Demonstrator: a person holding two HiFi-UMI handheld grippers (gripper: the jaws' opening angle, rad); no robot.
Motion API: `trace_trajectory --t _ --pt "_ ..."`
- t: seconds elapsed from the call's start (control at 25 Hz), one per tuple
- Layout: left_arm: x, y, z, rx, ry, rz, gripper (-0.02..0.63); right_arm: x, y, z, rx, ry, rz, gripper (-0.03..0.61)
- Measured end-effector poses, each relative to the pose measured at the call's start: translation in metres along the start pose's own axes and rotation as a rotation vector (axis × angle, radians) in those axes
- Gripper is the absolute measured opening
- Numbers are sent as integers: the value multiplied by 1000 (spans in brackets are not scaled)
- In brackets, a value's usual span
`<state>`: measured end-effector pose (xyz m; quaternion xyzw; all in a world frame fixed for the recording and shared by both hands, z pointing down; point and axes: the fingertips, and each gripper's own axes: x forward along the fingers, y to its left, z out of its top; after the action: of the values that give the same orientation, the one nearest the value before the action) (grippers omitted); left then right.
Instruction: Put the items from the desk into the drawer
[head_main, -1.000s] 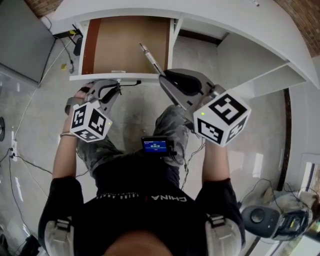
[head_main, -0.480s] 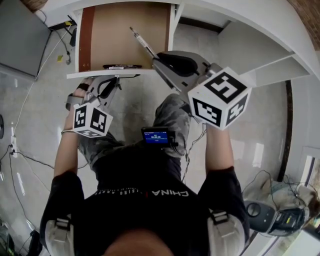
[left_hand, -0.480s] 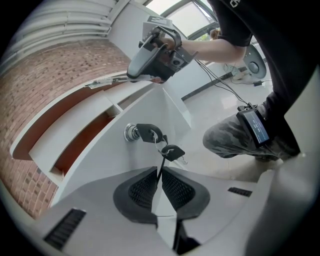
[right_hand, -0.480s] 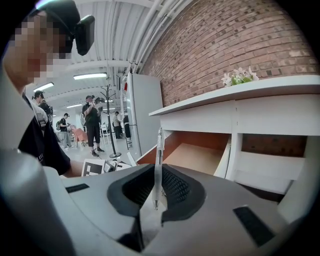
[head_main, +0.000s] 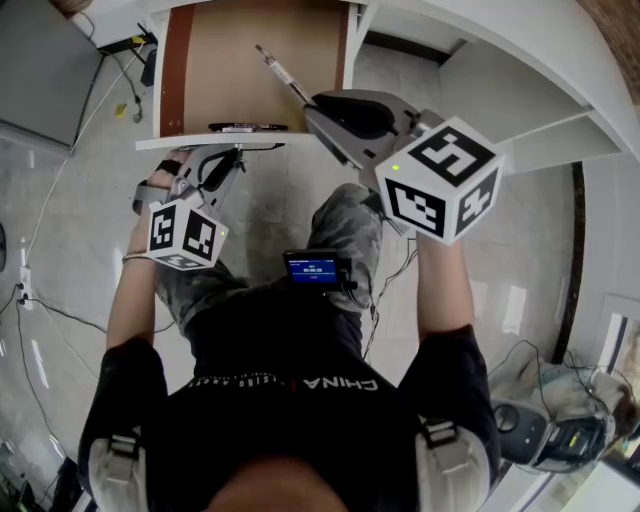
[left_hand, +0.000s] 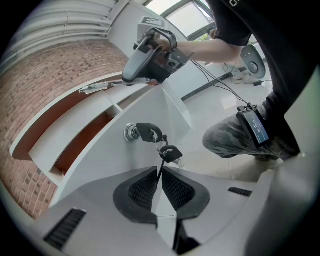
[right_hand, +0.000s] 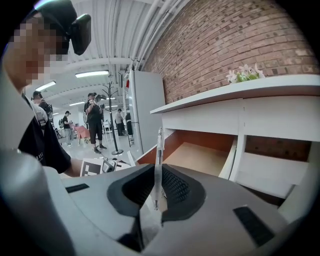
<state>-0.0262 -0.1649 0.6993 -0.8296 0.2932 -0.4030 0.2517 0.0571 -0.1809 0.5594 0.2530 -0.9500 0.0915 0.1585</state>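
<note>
Open drawer (head_main: 225, 80), upper centre, holds a black pen (head_main: 245, 127); we note the right hand-held gripper (right_hand: 158, 172) clamping a clear pen (right_hand: 159, 150), now further over it, and the left hand-held gripper (left_hand: 160, 174) pinching a key (left_hand: 171, 154)

- An open-plan office or studio is showing here: a brick wall (right_hand: 225, 35) is running behind a white desk (right_hand: 240, 95).
- Strip lights (right_hand: 95, 74) are glowing under bare ceiling pipes (right_hand: 125, 25).
- People (right_hand: 93, 120) are standing near a coat stand (right_hand: 111, 115); cables (head_main: 60, 315) are trailing over a glossy floor (head_main: 540, 260).
</note>
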Motion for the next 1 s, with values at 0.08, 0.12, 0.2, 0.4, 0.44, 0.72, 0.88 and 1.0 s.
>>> trace_trajectory --t 0.08,0.12,0.2,0.4,0.44,0.72,0.88,1.0 --pt "0 0 0 1 1 0 37 4 -4 2 -18 28 -3 54" --pt "0 0 -1 0 2 0 37 6 -6 3 -34 43 -2 54" --pt "1 0 -1 0 3 1 37 13 -10 6 -77 77 5 54" --pt "1 0 -1 -1 -1 3 37 38 -18 14 -184 187 70 54" --pt "1 0 0 -1 -3 3 37 44 -20 14 -202 214 81 54" --pt "1 0 -2 -5 -13 5 37 91 -30 4 -305 391 119 54" --pt "1 1 -2 -8 -20 7 37 113 -32 -11 -357 474 132 54" --pt "1 1 -2 -9 -21 7 37 128 -34 -23 -369 520 140 54"
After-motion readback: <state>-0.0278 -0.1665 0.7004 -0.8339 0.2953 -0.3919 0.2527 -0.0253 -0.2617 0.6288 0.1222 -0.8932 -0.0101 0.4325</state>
